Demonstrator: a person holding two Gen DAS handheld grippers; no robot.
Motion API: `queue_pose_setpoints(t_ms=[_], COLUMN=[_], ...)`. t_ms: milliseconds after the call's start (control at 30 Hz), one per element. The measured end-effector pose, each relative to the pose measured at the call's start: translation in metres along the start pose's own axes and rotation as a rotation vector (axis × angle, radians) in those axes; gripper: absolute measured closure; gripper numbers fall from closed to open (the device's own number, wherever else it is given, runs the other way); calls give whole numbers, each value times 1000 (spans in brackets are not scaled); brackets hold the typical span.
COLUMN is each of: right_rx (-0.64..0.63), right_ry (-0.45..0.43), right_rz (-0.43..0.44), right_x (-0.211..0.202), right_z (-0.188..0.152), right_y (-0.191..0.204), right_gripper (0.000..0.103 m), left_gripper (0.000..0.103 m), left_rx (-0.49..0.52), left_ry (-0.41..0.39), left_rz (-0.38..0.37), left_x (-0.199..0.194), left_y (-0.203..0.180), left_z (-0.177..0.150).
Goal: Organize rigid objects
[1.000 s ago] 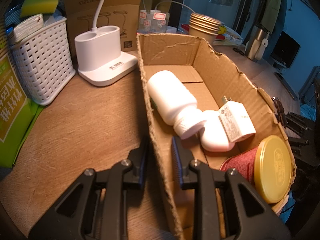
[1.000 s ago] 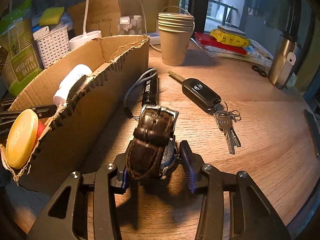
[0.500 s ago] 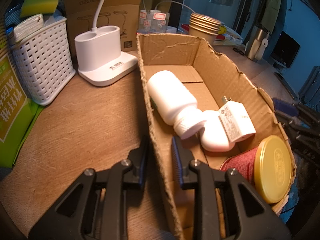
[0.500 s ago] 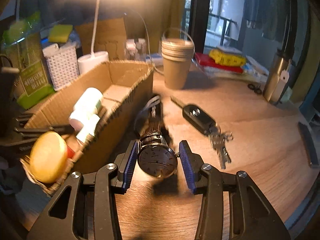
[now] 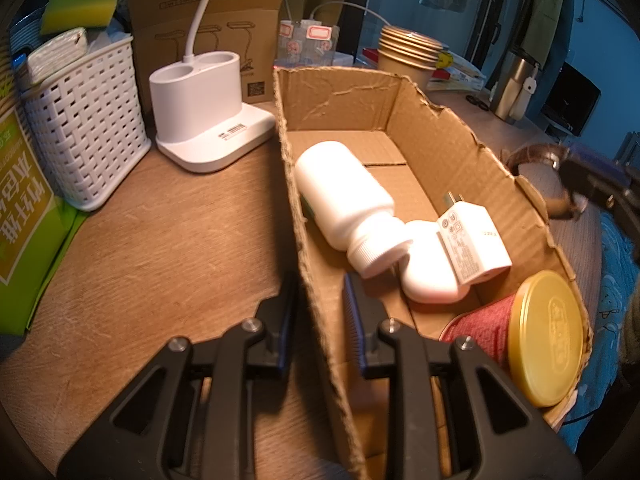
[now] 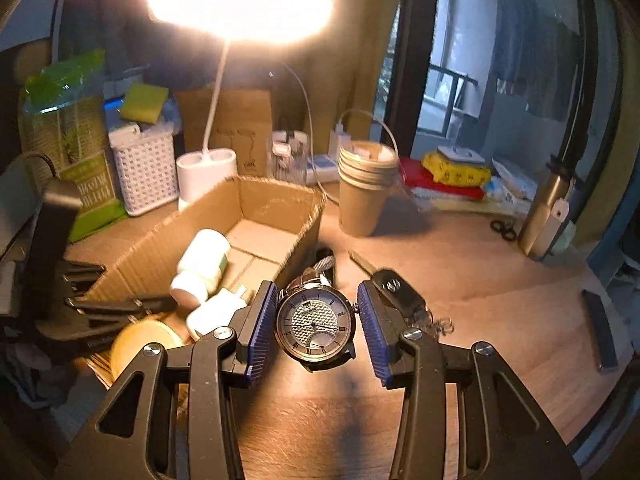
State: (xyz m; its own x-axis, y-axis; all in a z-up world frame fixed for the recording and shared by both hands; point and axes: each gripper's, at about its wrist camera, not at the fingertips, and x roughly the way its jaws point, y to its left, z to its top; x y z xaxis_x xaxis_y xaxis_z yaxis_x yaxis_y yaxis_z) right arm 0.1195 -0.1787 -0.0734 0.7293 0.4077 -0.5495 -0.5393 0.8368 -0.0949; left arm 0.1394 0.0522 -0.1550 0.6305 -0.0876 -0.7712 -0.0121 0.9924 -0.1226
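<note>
- Since the earlier frame, the right gripper (image 6: pixel 316 326) is riding higher off the wooden desk (image 6: pixel 500 280), carrying the round steel-cased wristwatch with its brown leather strap (image 6: pixel 315 325); the left gripper (image 5: pixel 320 316) is sitting where it was.
- The right gripper's ribbed blue pads (image 6: pixel 262 330) are clamping the watch case from both sides, dial facing the camera, the strap trailing away behind it.
- The left gripper is closed on the near wall of the torn brown cardboard box (image 5: pixel 452 152), one finger inside and one outside, steadying it.
- The watch is hanging just beside the box's right wall, not yet over the opening (from the left wrist view it shows as a brown loop past the ragged rim).
- To do this step well, the carrier should probably clear the jagged corrugated edge fully before moving across, since the dangling strap could snag on it.
- Lowering into the bare far half of the floor looks wisest; the near half is crowded.
- Already inside are lying a smooth white plastic bottle with a ribbed cap (image 5: pixel 344 196), a glossy white boxy plug adapter (image 5: pixel 474 240) and a red tin with a gold lid (image 5: pixel 548 338).
- The case is hard and slick, so an even squeeze matters.
- A black car key with its metal key ring (image 6: pixel 400 292) and a black torch (image 6: pixel 326 258) are waiting on the desk.
</note>
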Motion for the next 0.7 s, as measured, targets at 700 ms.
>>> queue_pose_setpoints(t_ms=[700], right_rx=[-88], right_ry=[-38], right_rz=[75], right_x=[16], right_z=[30], right_y=[43], right_gripper=[90], left_gripper=[78], left_rx=[3], left_ry=[-1], left_rz=[-2], left_x=[1], left_y=[-1], left_z=[1])
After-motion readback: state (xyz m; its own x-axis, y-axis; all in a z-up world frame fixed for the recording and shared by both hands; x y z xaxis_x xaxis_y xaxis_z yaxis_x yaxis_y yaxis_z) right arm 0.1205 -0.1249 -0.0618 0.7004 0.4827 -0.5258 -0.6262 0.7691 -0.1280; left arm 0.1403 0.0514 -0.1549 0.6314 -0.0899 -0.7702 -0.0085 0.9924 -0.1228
